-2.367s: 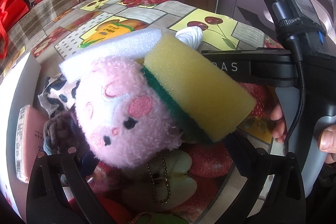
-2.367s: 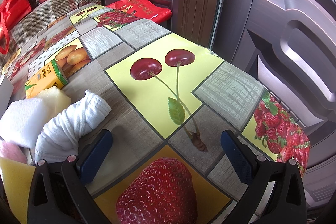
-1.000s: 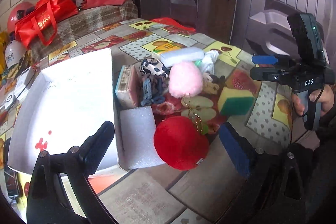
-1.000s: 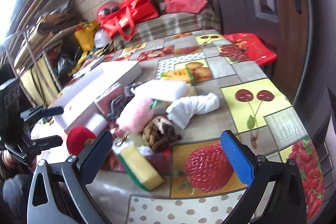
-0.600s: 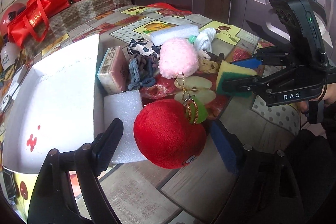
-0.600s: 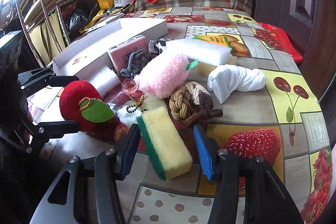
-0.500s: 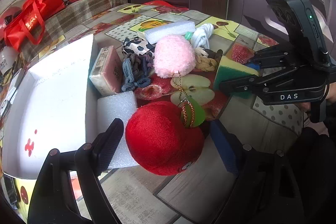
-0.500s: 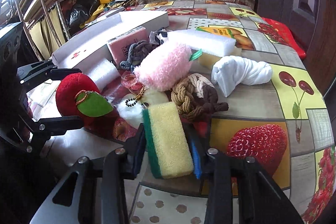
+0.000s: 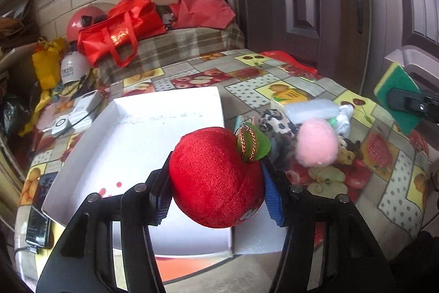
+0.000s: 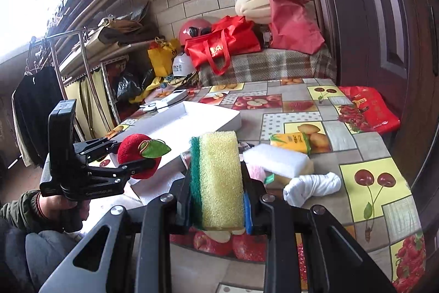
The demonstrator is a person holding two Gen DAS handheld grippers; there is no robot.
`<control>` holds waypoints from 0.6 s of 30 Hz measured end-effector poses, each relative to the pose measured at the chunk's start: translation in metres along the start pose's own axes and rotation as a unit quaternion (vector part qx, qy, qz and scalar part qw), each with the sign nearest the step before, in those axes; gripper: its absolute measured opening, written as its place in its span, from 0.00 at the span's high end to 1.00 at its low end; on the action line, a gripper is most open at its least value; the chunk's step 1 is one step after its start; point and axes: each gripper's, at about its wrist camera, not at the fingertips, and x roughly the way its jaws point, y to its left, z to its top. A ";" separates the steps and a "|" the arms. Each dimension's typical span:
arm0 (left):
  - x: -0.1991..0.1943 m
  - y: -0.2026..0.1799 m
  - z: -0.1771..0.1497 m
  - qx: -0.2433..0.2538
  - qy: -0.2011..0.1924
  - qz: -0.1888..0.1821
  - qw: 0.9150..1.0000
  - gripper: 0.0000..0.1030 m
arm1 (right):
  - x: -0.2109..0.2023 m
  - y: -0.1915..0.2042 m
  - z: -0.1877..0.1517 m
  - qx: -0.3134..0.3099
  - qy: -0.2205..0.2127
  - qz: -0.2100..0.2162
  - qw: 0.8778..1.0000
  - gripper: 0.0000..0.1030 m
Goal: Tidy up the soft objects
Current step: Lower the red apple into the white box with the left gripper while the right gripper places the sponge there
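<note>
My left gripper (image 9: 216,183) is shut on a red plush apple (image 9: 214,177) with a green leaf and holds it in the air over the near end of the white box (image 9: 131,133). The apple also shows in the right wrist view (image 10: 138,155). My right gripper (image 10: 216,188) is shut on a yellow sponge with a green scouring side (image 10: 218,180), lifted above the table; the sponge also shows in the left wrist view (image 9: 397,98). A pink plush ball (image 9: 317,146), a white foam block (image 10: 275,159) and a rolled white cloth (image 10: 312,187) lie on the table.
The table has a fruit-print cloth (image 10: 367,183). A leopard-print fabric (image 9: 274,120), a braided brown item (image 9: 345,150) and a juice carton (image 10: 290,142) lie in the pile. Red bags (image 9: 120,32) and a helmet sit on a bench behind. A phone (image 9: 37,224) lies at the table's left edge.
Both grippers closed on their objects and lifted them: the left took the red apple up over the box, the right raised the sponge off the table.
</note>
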 end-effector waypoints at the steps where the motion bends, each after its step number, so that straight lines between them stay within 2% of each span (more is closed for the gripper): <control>1: 0.003 0.008 0.003 -0.013 0.000 0.019 1.000 0.45 | 0.004 0.001 0.003 0.004 -0.006 0.001 1.000 0.74; 4: 0.013 0.027 0.005 -0.046 0.000 0.059 0.997 0.45 | 0.019 0.001 0.008 0.024 -0.017 0.003 1.000 0.74; 7: 0.020 0.040 0.001 -0.073 0.008 0.077 0.994 0.45 | 0.034 -0.002 0.005 0.046 -0.020 -0.006 0.999 0.74; 12: 0.023 0.048 -0.003 -0.087 0.015 0.079 0.993 0.45 | 0.058 -0.006 0.000 0.074 -0.011 -0.011 0.997 0.74; 18: 0.037 0.057 0.006 -0.099 0.017 0.082 0.992 0.45 | 0.070 0.008 0.012 0.060 -0.011 0.001 0.998 0.74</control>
